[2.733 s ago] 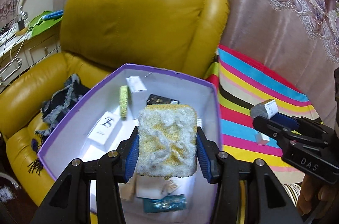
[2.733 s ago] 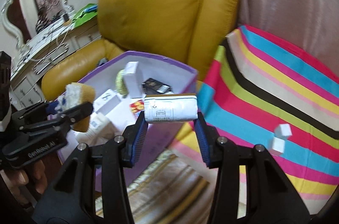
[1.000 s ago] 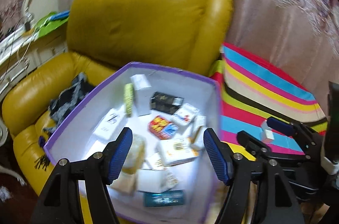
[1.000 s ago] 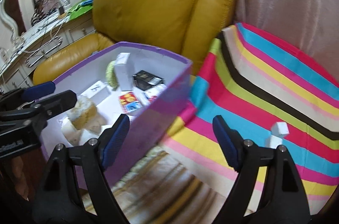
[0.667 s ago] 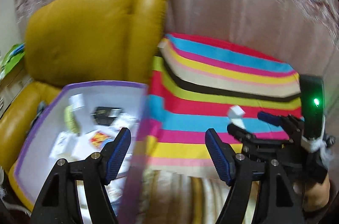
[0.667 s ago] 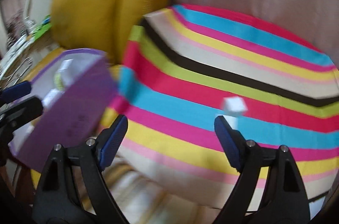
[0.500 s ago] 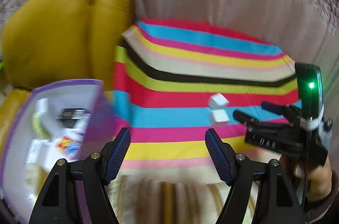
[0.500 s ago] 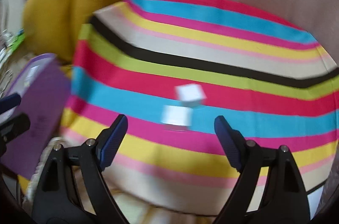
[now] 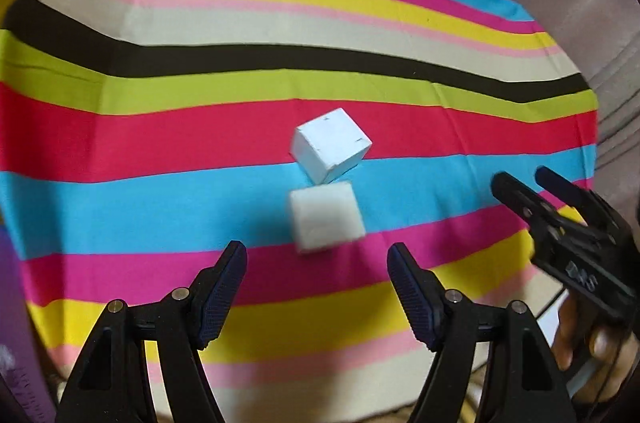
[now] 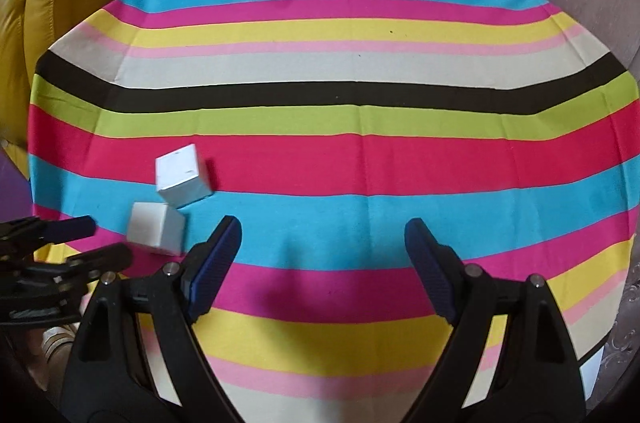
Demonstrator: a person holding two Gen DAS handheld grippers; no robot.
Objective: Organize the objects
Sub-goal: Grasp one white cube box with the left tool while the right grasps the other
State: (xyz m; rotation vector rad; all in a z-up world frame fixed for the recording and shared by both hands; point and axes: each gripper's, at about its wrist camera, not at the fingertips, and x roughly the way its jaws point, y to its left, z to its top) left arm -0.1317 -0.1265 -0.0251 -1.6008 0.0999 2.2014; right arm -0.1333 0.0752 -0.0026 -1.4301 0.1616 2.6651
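Left wrist view: the left claw (image 9: 316, 265) gapes wide and empty, the near white box (image 9: 326, 217) at its 12 o'clock on the striped desk (image 9: 160, 127), the far white box (image 9: 330, 145) just beyond. Straddle the near one squarely.

Right wrist view: the right claw (image 10: 322, 241) is wide, empty; both boxes at 10 o'clock. No container's contents show.

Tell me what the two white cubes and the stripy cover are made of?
The farther white cube looks like thin matte cardboard: sharp folded edges and small slit marks on top. The nearer white cube is blurred, with softer edges; it could be foam or card, I cannot tell. The striped cover looks like woven cloth: dull, with fine creases.
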